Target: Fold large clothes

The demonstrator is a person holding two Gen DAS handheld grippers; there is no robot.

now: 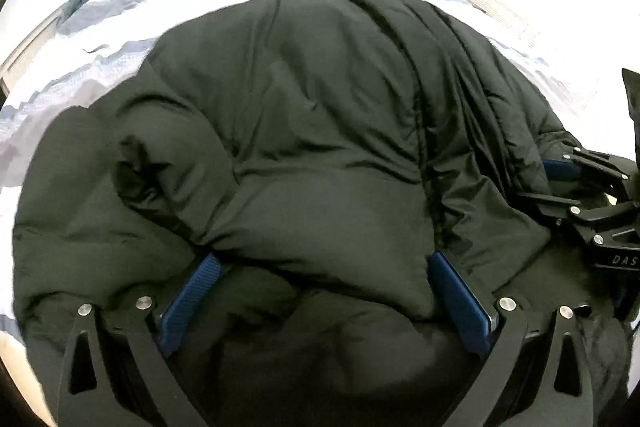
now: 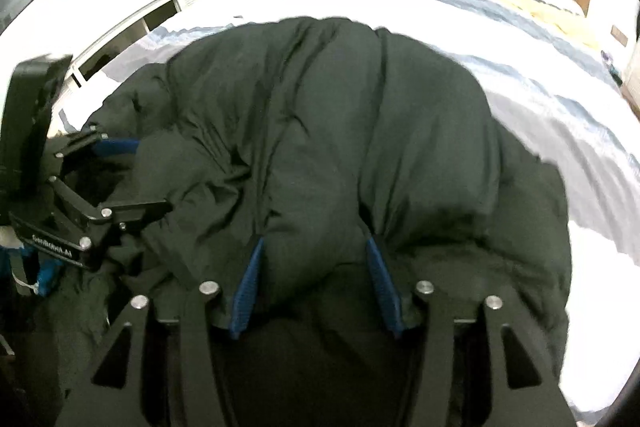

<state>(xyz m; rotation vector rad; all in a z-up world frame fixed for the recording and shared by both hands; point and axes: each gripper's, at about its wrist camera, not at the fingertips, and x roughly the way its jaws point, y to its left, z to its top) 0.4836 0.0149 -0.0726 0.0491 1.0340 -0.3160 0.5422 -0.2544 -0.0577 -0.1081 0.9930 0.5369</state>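
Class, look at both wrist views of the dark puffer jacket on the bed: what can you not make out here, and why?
- Puffer jacket: collar, zip and sleeves are lost in dark, bunched folds, in both views.
- Right claw: whether its pads pinch the padding; fabric bulges over them.
- Left claw: the jacket part beneath lies in shadow.
- Bed: its sides are cut off by the fisheye edge.

White letters reading "DAS" are showing on the black body of the right gripper (image 1: 560, 187), cut off at the frame's edge in the left wrist view. White lettering is also showing on the left gripper (image 2: 132, 175) body, seemingly "GenRobot.AI", though blurred.
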